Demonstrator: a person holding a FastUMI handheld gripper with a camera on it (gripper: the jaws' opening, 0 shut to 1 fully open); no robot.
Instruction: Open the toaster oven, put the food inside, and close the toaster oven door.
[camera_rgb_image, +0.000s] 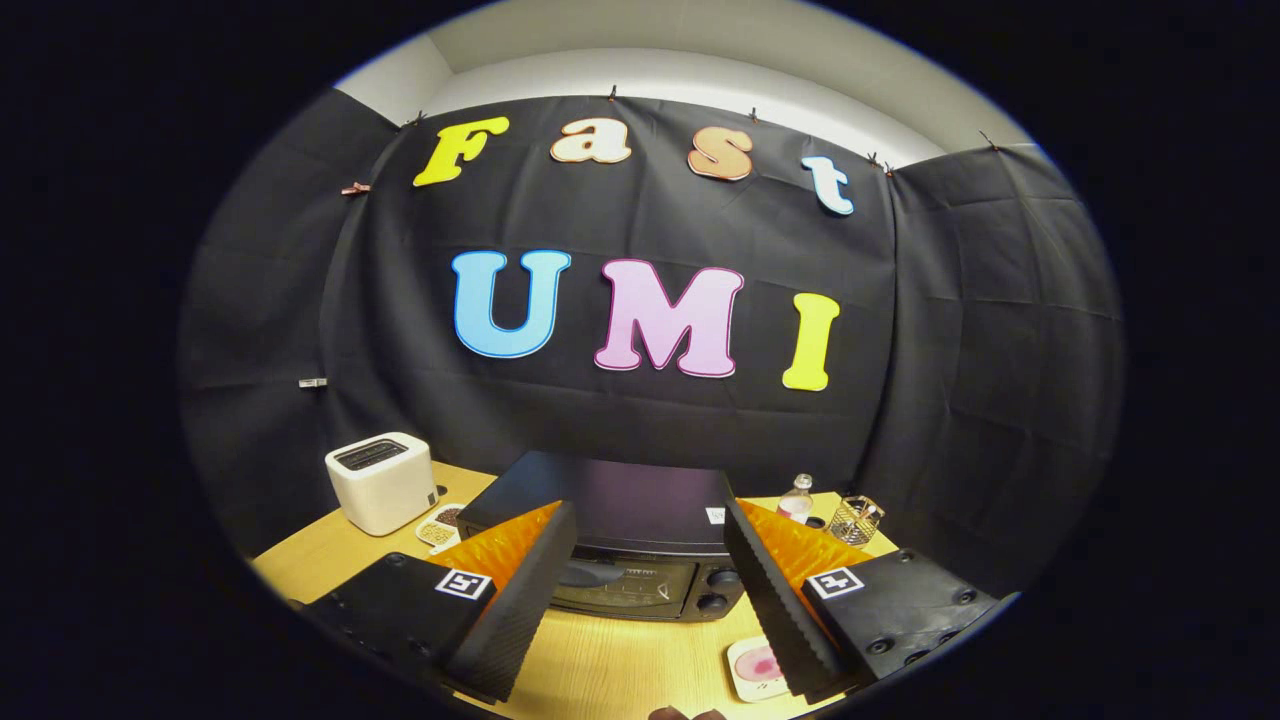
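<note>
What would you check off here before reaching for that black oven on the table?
1. Gripper open, nothing between the fingers: ok.
2. Oven lined up: ok, it sits just ahead, framed by the two fingers.
3. Oven door shut, so it needs opening first: ok, it looks closed.
4. Door handle reachable: ok, it shows beside the left finger.
5. Food located: cannot tell; a small plate with something pink lies by the right finger, partly hidden.
6. Space for the door to drop: ok, bare table lies in front of the oven.
</note>
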